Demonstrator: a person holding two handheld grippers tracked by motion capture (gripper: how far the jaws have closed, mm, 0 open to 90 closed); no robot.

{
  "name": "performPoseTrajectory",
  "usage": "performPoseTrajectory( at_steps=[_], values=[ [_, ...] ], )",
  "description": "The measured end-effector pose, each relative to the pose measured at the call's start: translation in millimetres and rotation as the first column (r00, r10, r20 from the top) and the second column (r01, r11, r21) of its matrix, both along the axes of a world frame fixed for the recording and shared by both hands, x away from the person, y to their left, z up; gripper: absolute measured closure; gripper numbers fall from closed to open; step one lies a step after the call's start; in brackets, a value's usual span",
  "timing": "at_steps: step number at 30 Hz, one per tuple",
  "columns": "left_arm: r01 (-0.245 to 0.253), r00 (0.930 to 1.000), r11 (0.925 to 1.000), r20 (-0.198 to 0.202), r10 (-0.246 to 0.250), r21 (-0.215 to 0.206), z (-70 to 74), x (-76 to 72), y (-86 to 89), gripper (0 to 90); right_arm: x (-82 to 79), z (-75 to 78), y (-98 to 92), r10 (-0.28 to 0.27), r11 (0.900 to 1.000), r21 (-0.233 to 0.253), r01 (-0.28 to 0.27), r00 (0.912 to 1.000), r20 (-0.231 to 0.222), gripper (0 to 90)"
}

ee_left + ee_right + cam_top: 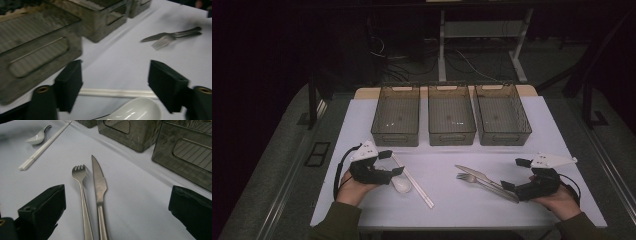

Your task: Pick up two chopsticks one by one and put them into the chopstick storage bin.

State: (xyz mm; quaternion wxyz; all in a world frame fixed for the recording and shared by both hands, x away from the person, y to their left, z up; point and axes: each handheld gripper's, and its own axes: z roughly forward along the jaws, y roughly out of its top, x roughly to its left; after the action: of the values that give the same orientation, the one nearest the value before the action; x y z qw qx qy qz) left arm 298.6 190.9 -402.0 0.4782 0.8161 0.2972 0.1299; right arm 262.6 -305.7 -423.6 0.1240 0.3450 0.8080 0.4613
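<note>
Left gripper [391, 162]: jaws spread wide, empty, over the glossy white ceramic spoon [135, 110] and long white plastic chopsticks [117, 93], probably lined up for a pick.
Right gripper [515, 173]: wide open, holding nothing, straddling the handles.
Steel fork [81, 185], steel knife [98, 182]: side by side, tips pointing toward the smoky transparent plastic bins [451, 116].

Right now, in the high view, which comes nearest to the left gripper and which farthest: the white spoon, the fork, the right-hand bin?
From the left gripper:
1. Spoon, right beside its jaws.
2. Fork, mid-table, toward the other gripper.
3. Right-hand bin, at the far right of the row.
</note>
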Motion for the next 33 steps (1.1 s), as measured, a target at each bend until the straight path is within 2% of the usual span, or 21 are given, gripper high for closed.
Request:
performPoseTrajectory(
  at_steps=[3, 7, 13, 14, 15, 18, 20, 21, 26, 27, 30, 31, 33],
  values=[
    [-0.042, 0.9991, 0.9990, 0.002, 0.042, 0.011, -0.5, 5.8, 6.5, 41.4, -0.2, -0.5, 0.1, 0.000, 1.000, 0.000, 0.000, 1.0000, -0.004, 1.0],
    [-0.090, 0.9959, 0.9955, 0.002, 0.090, 0.030, -2.8, 14.4, 12.3, 51.2, 0.2, -0.9, 0.0, 0.001, 1.000, -0.001, -0.001, 1.0000, -0.005, 1.0],
    [-0.109, 0.9939, 0.9931, -0.007, 0.110, 0.043, -7.1, 26.3, 16.1, 71.6, 0.8, -1.8, 0.0, 0.000, 1.000, -0.003, 0.000, 1.0000, -0.004, 1.0],
    [-0.111, 0.9936, 0.9926, -0.014, 0.112, 0.049, -8.3, 28.8, 16.5, 71.6, 0.8, -1.8, 0.0, 0.000, 1.000, -0.003, 0.000, 1.0000, -0.004, 1.0],
    [-0.120, 0.9923, 0.9907, -0.025, 0.122, 0.065, -10.8, 34.3, 17.1, 77.8, 0.7, -2.0, -0.4, 0.000, 1.000, -0.003, 0.000, 1.0000, -0.007, 1.0],
    [-0.135, 0.9897, 0.9873, -0.036, 0.139, 0.083, -15.2, 43.0, 18.1, 87.4, 0.6, -2.1, -0.8, -0.004, 1.000, -0.001, 0.004, 0.9999, -0.011, 1.0],
    [-0.140, 0.9888, 0.9860, -0.041, 0.144, 0.091, -16.9, 46.3, 18.4, 88.5, 0.7, -2.2, -0.7, -0.004, 1.000, -0.002, 0.004, 0.9999, -0.009, 1.0],
    [-0.147, 0.9869, 0.9828, -0.051, 0.153, 0.112, -20.3, 51.8, 19.3, 88.5, 0.7, -2.1, -0.6, -0.003, 1.000, -0.002, 0.003, 0.9999, -0.010, 1.0],
    [-0.159, 0.9831, 0.9759, -0.066, 0.171, 0.149, -30.1, 60.6, 18.8, 88.5, 0.6, -2.5, -1.4, -0.006, 1.000, -0.001, 0.006, 0.9999, -0.013, 1.0],
    [-0.157, 0.9826, 0.9731, -0.072, 0.171, 0.168, -34.4, 64.3, 18.3, 88.5, 0.7, -2.5, -1.8, -0.008, 1.000, 0.000, 0.008, 0.9999, -0.014, 1.0],
    [-0.165, 0.9818, 0.9715, -0.066, 0.178, 0.170, -37.3, 66.8, 17.8, 88.5, 0.5, -2.3, -2.2, -0.012, 1.000, 0.001, 0.012, 0.9998, -0.015, 1.0],
    [-0.180, 0.9799, 0.9666, -0.053, 0.192, 0.182, -38.5, 68.7, 17.4, 88.5, 0.3, -2.5, -2.0, -0.010, 1.000, -0.001, 0.010, 0.9999, -0.014, 1.0],
    [-0.185, 0.9788, 0.9648, -0.052, 0.198, 0.187, -39.7, 70.8, 17.5, 88.5, 0.2, -2.8, -1.8, -0.010, 1.000, 0.000, 0.010, 0.9999, -0.014, 1.0]
  ],
)
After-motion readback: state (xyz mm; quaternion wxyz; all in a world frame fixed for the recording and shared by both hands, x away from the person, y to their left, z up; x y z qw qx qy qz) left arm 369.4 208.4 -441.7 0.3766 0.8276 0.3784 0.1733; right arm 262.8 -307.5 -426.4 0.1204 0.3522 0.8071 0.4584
